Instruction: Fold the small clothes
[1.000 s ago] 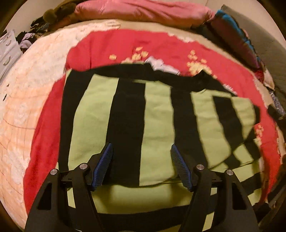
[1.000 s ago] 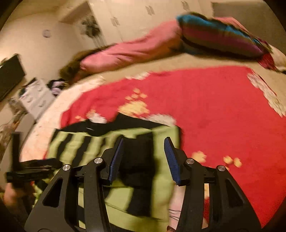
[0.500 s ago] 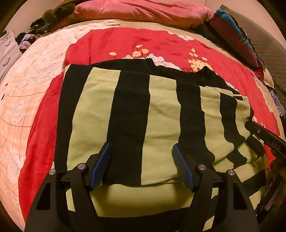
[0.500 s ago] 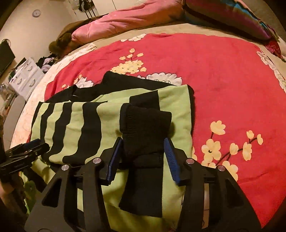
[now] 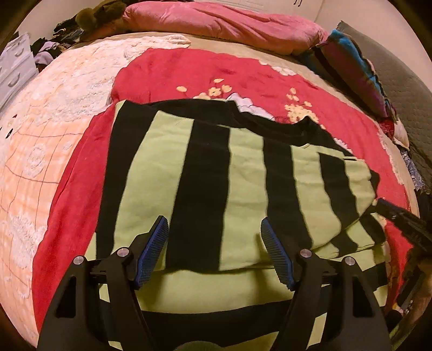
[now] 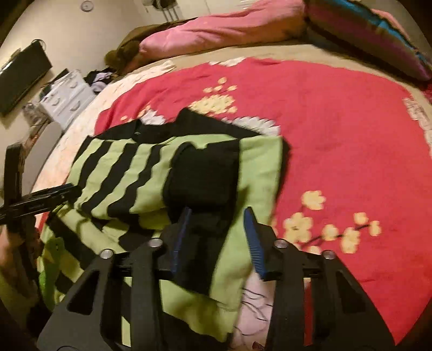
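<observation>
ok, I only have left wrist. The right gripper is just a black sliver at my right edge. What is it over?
Observer: The right gripper is over the sweater's black sleeve cuff, which is folded across the body.
Operator: Gripping it?
Observer: Its fingers are closing with sleeve fabric between them; I can't see a pinch yet.
Operator: Anything under that edge?
Observer: A pale pink printed cloth pokes out beneath the near corner.

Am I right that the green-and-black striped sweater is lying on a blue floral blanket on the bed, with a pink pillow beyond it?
Not quite: the blanket is red with floral print, not blue, as the left wrist view shows. The green-and-black striped sweater does lie on it, with the pink pillow beyond.
</observation>
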`<action>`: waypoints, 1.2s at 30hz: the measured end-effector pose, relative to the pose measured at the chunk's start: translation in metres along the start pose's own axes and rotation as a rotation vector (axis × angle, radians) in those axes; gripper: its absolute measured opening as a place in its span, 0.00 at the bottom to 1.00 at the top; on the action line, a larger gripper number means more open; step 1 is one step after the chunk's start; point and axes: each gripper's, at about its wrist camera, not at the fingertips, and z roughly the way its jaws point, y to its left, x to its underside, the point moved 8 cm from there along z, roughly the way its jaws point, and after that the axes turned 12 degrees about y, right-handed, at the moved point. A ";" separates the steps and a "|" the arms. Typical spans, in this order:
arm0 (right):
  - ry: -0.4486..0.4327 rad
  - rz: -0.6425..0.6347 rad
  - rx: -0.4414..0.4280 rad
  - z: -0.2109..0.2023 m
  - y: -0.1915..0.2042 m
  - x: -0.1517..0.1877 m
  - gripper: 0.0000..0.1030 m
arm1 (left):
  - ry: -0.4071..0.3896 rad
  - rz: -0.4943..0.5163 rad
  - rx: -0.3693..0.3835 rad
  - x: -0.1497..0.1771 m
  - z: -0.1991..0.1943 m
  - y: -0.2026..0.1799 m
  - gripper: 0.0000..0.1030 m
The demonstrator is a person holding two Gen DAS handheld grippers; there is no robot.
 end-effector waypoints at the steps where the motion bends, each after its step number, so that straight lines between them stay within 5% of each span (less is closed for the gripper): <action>1: -0.016 -0.020 0.008 0.001 0.003 -0.001 0.31 | -0.009 0.010 0.009 -0.001 -0.002 -0.004 0.68; 7: -0.021 0.009 -0.037 0.023 0.003 -0.005 0.33 | 0.009 0.067 0.017 -0.003 0.006 -0.027 0.68; 10: -0.032 0.036 -0.158 0.014 0.006 -0.006 0.13 | 0.036 0.056 0.011 -0.004 0.018 -0.029 0.68; 15: 0.001 0.011 -0.265 -0.011 0.016 -0.001 0.05 | 0.042 0.060 0.011 -0.005 0.022 -0.031 0.71; 18: 0.026 0.025 -0.246 -0.021 0.006 0.007 0.03 | 0.042 0.057 0.016 -0.004 0.022 -0.030 0.71; 21: 0.122 0.086 -0.057 0.000 -0.026 0.020 0.00 | 0.042 0.057 0.009 -0.003 0.024 -0.030 0.72; 23: 0.148 0.134 -0.063 0.014 -0.036 0.026 0.00 | 0.044 0.063 0.001 -0.003 0.026 -0.032 0.74; 31: -0.132 0.027 -0.097 -0.043 -0.001 -0.010 0.15 | 0.033 0.063 0.008 -0.003 0.025 -0.033 0.77; 36: -0.049 -0.123 0.030 0.002 0.048 -0.017 0.22 | 0.027 0.064 0.004 -0.002 0.025 -0.034 0.77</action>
